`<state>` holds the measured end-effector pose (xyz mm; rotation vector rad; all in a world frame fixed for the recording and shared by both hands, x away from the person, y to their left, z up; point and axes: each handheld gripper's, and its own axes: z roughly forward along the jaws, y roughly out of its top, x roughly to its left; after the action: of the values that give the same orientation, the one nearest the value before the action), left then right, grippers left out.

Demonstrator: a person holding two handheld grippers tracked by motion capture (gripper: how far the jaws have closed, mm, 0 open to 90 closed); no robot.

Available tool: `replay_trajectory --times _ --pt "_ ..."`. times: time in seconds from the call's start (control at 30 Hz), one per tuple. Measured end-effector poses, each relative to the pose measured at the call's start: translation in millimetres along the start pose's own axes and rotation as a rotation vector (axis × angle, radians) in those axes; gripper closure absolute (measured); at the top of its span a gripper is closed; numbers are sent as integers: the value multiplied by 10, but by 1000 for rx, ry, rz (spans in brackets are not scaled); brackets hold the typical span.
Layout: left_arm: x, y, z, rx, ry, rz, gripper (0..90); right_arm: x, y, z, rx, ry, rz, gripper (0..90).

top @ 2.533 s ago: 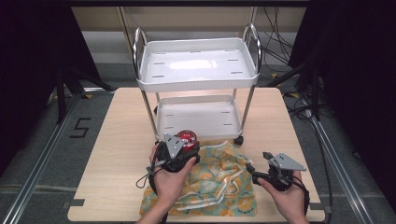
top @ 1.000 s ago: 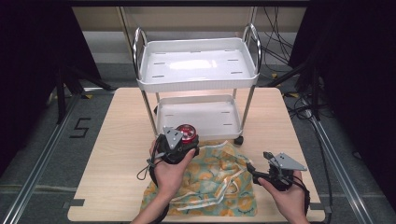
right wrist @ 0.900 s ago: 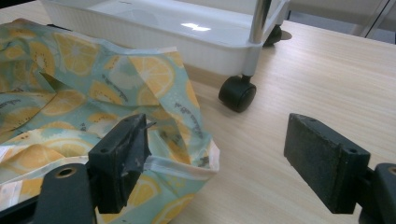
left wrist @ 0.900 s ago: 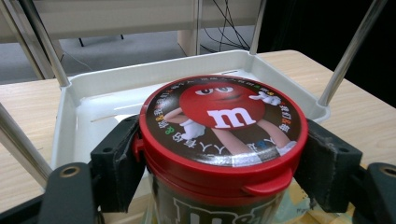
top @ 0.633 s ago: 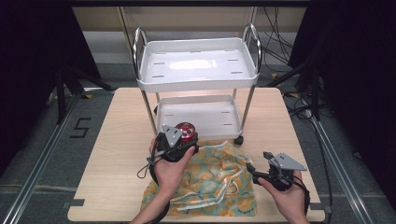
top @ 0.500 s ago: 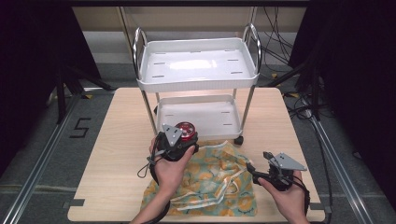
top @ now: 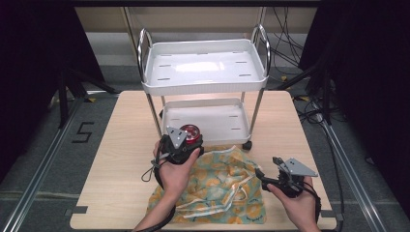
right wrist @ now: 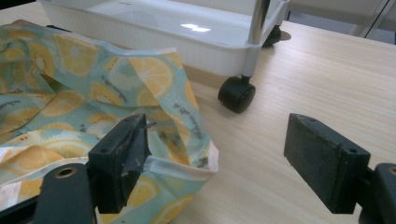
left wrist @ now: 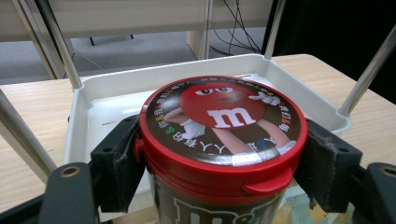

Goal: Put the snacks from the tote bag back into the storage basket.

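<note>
- Looking down in the high view, the left tool [top: 186, 142] holds an M&M's candy jar [top: 190, 134] with a red lid above the near edge of the cart's lower tray [top: 205, 118], at that tray's left front corner.
- The white two-tier cart [top: 205, 65] stands on the wooden desk [top: 121, 145]; its upper tray sits above and behind the jar.
- A lemon-print cloth bag [top: 217, 186] lies crumpled on the desk just in front of the cart, between the two hands.
- The right tool [top: 268, 176] sits at the bag's right edge, near the desk's front right part.
- In the left gripper view, the left tool [left wrist: 224, 158] is clamped on the jar [left wrist: 222, 140], one black jaw pressing each side just beneath the red lid; the jar stands upright, and the lower tray [left wrist: 79, 116] lies right behind it.
- In the right gripper view, the right tool [right wrist: 224, 154] stands wide apart, gripping nothing; its left jaw rests against the bag [right wrist: 93, 102], while its right jaw hangs over bare desk [right wrist: 327, 70].
- A black caster wheel [right wrist: 236, 93] of the cart sits on the desk just beyond the bag's edge.
</note>
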<state>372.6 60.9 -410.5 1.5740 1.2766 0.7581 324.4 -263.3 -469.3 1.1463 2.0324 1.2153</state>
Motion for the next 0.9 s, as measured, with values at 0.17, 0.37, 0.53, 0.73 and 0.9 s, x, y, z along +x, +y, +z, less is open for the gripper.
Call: replay_trajectory --times 0.17,0.37,0.53,0.73,0.9 --pt "5 27 -1 -7 2 -2 242 1 2 -1 -1 1 0 229" --pt "2 65 0 -10 -1 -6 243 -21 -1 -9 -1 -8 -26 229" --pt "28 97 7 -13 5 4 243 -26 -1 -9 -2 -7 -32 229" --pt "51 118 10 -15 17 -2 243 -31 -1 -7 -3 -7 -35 229" --pt "77 129 23 -21 23 -13 243 -23 1 -7 -6 -7 -29 229"
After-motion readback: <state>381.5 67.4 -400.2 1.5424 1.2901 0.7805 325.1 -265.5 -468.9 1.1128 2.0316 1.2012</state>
